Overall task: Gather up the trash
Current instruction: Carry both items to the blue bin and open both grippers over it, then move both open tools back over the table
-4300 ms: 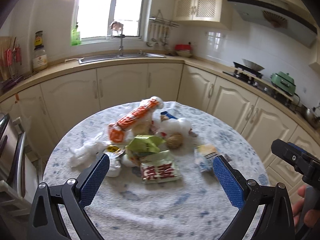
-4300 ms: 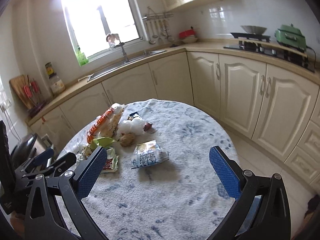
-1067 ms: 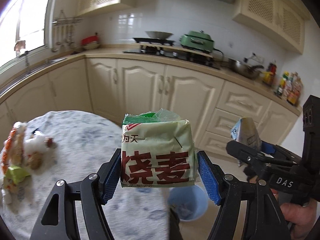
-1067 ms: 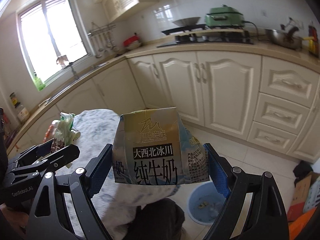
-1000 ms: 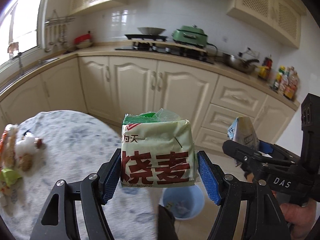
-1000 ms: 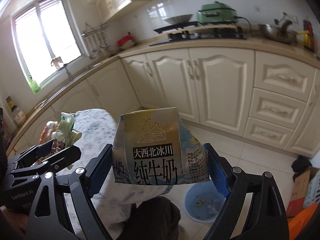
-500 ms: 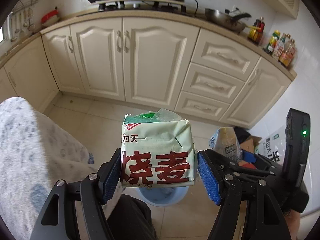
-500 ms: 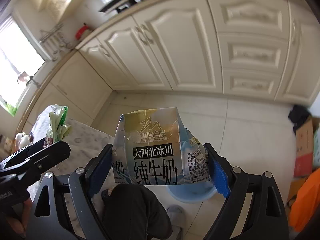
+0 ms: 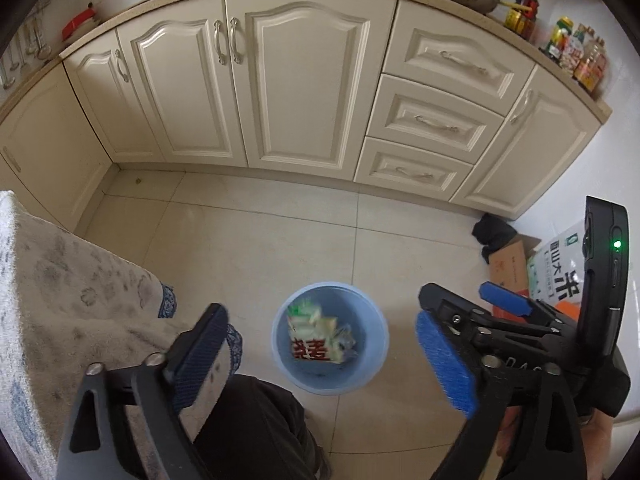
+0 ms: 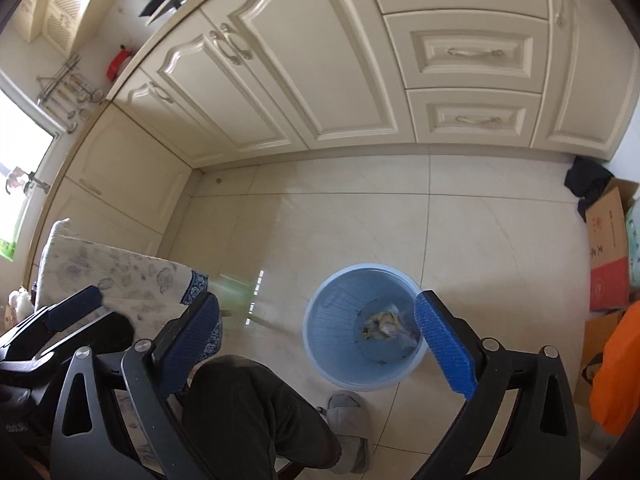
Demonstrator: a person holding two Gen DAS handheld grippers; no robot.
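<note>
Blue plastic formed the single waste bin (image 9: pixel 276 344), which stood on the tiled floor (image 9: pixel 260 248) ahead of and below both sets of jaws. In the left wrist view, one pale green packet with red characters (image 9: pixel 314 338) lay inside the bin, framed between the two pads of the left gripper (image 9: pixel 320 354). Those jaws were opening wide, with nothing between them. In the right wrist view the bin (image 10: pixel 332 320) sat just inside the right-hand pad of the right gripper (image 10: pixel 316 344), and crumpled wrappers (image 10: pixel 386 326) showed at its bottom; the individual pieces there could not be counted. The right jaws were likewise opening and held nothing. A faint green streak (image 10: pixel 236 294) near the left-hand pad was too blurred to identify.

Progress, as judged from these views: trash had been delivered to the bin and both grippers were released and free. To the left of the jaws hung the patterned cloth of the worktop (image 9: pixel 60 280); a few small objects (image 10: pixel 18 304) showed at its far edge, so some collection probably remained.

Also visible: one dark trouser leg (image 10: pixel 256 412), one grey slipper (image 10: pixel 348 412), two cardboard boxes (image 10: pixel 608 240) and one rice bag (image 9: pixel 560 268) to the right, cream cabinets (image 9: pixel 280 80) beyond.
</note>
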